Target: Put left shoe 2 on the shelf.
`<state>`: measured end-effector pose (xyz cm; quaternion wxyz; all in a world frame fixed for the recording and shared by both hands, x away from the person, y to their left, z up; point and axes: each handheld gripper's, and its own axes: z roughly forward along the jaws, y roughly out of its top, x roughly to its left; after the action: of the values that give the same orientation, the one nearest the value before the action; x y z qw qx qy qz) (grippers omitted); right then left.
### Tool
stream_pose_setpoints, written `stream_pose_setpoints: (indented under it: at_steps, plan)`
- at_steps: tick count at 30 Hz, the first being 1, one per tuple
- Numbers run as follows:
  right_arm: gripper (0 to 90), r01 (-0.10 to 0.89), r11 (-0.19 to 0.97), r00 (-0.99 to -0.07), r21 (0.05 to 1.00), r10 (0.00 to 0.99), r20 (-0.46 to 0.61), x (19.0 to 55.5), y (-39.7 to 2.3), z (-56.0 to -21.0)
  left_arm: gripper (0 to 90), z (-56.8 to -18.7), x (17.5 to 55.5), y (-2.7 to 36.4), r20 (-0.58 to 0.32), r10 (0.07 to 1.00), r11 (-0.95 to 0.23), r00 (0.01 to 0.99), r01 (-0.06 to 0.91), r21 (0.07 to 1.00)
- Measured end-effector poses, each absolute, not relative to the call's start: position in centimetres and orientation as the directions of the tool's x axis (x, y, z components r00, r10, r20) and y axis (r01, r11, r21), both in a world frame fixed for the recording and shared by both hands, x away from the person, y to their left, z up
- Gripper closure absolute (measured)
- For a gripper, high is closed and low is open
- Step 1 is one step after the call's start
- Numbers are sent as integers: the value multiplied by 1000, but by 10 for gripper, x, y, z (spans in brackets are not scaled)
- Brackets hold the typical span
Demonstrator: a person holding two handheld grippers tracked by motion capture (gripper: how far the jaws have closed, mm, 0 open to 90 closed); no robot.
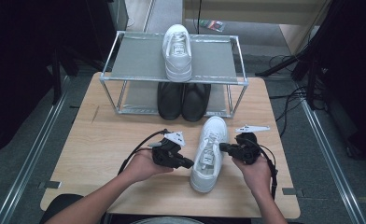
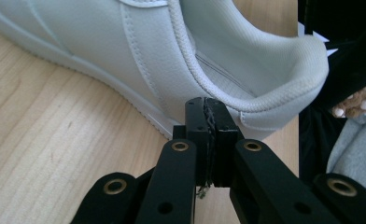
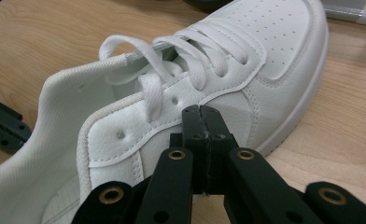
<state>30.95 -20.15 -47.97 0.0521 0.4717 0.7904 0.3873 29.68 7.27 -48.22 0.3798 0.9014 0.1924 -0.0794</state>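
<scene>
A white sneaker (image 1: 208, 154) lies on the wooden table (image 1: 102, 140), toe pointing away from me. My left gripper (image 1: 189, 164) sits at its left side by the heel, jaws shut with nothing between them, tips close to the shoe's side (image 2: 139, 60). From the other side, my right gripper (image 1: 222, 147) points at the lace area, also shut and empty. In the right gripper view its tips (image 3: 202, 112) rest near the eyelet panel of the sneaker (image 3: 181, 93). A second white sneaker (image 1: 177, 51) stands on the top shelf of a metal rack (image 1: 125, 58).
A pair of black shoes (image 1: 183, 100) sits on the rack's lower shelf, just beyond the sneaker's toe. Bare table lies to the left of my left hand. Cables trail over the floor to the right of the table.
</scene>
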Motion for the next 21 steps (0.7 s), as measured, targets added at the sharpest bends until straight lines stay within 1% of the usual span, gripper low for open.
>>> stream_pose_setpoints:
  at_steps: [3, 6, 10, 16, 21]
  plan:
    - [900, 705, 262, -551, 659, 788, 276, 310, -200, -478, 882, -481, 298, 76, -289, 294, -630, 911, 412, 659]
    - [893, 705, 251, -545, 664, 790, 280, 309, -204, -475, 882, -480, 306, 81, -287, 325, -607, 901, 432, 667]
    - [890, 701, 241, -543, 671, 791, 283, 304, -205, -473, 883, -484, 314, 77, -296, 348, -595, 890, 453, 664]
    - [886, 694, 248, -546, 676, 794, 268, 291, -203, -470, 885, -487, 315, 68, -292, 328, -616, 898, 438, 655]
    - [872, 701, 235, -532, 673, 801, 274, 288, -205, -472, 886, -488, 314, 64, -311, 308, -617, 899, 438, 654]
